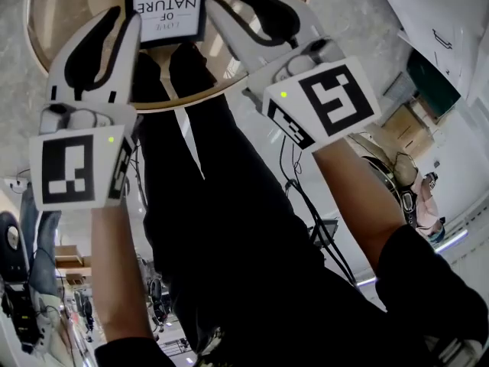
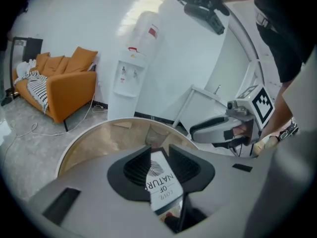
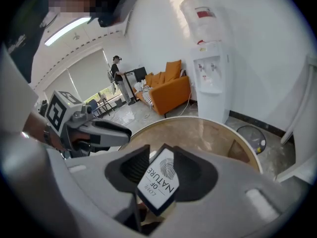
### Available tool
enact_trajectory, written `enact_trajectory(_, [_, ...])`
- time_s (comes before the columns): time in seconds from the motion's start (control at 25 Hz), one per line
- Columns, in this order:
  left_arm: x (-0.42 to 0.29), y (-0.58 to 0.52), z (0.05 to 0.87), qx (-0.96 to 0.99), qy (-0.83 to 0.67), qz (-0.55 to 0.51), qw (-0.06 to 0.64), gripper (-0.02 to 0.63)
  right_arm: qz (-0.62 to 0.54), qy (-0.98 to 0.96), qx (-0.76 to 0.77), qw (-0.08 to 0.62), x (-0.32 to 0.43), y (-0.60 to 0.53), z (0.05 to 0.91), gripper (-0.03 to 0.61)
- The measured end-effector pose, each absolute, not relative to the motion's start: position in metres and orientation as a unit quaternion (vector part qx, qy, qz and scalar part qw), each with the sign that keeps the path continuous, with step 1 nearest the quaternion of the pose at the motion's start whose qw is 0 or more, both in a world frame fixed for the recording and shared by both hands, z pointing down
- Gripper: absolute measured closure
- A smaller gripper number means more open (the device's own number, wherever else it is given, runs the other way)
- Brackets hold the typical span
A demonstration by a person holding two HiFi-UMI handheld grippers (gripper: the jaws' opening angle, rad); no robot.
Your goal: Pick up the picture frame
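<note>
While the picture frame (image 1: 166,2) rests on the round wooden table (image 1: 53,10) at twelve o'clock in the head view, a person holds a gripper on either side of it. The left gripper (image 1: 122,29) is at eleven o'clock and the right gripper (image 1: 225,2) is at one o'clock, both angled down toward the frame. The frame has a dark border around a white print of a fingerprint above the words LOVE OF NATURE, and it appears to stand upright near the table's close edge. Each gripper view looks through the gap of its own jaws, which stand partly apart with nothing pinched. The frame shows through that gap, just beyond the tips. Whether either tip touches the frame's edge is unclear. This looks like the approach step, with no grasp made yet. The next move likely calls for bringing one side edge of the frame between a pair of pads and closing gently. The frame should be kept from tipping backward or sliding on the smooth tabletop before it is lifted.
</note>
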State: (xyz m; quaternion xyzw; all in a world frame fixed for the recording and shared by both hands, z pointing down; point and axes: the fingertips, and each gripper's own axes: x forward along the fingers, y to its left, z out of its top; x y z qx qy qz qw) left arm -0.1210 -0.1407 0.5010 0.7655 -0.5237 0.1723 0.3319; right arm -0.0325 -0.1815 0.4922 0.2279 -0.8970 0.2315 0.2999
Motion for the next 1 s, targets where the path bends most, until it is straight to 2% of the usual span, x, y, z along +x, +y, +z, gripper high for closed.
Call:
enact_trajectory(0.04, [-0.119,-0.140,0.514,0.760,-0.521,0.182,0.343,0.470,0.245,-0.892,0.230,0.304,-0.033,-0.181,0.502,0.411])
enact_trajectory(0.12, [-0.117,-0.137,0.539,0.753,-0.515,0.199,0.359,0.468,0.263,-0.881,0.240,0.312,-0.033,-0.179,0.522,0.371])
enact_trajectory(0.6, [-0.136,-0.121,0.644,0.666,-0.511,0.252,0.481,0.422,0.305,-0.826,0.286,0.379,-0.009,-0.171,0.613,0.370])
enact_trajectory(0.88, [-0.122,-0.117,0.667,0.668,-0.494,0.281,0.480,0.426,0.308,-0.818,0.292,0.389,0.003,-0.176,0.633,0.371])
enact_trajectory(0.92, [-0.122,-0.116,0.669,0.667,-0.496,0.288,0.476,0.452,0.310,-0.817,0.291,0.390,0.004,-0.175,0.636,0.371])
enact_trajectory(1.0, [-0.124,-0.115,0.670,0.663,-0.502,0.288,0.475,0.466,0.312,-0.816,0.288,0.392,0.005,-0.173,0.639,0.371])
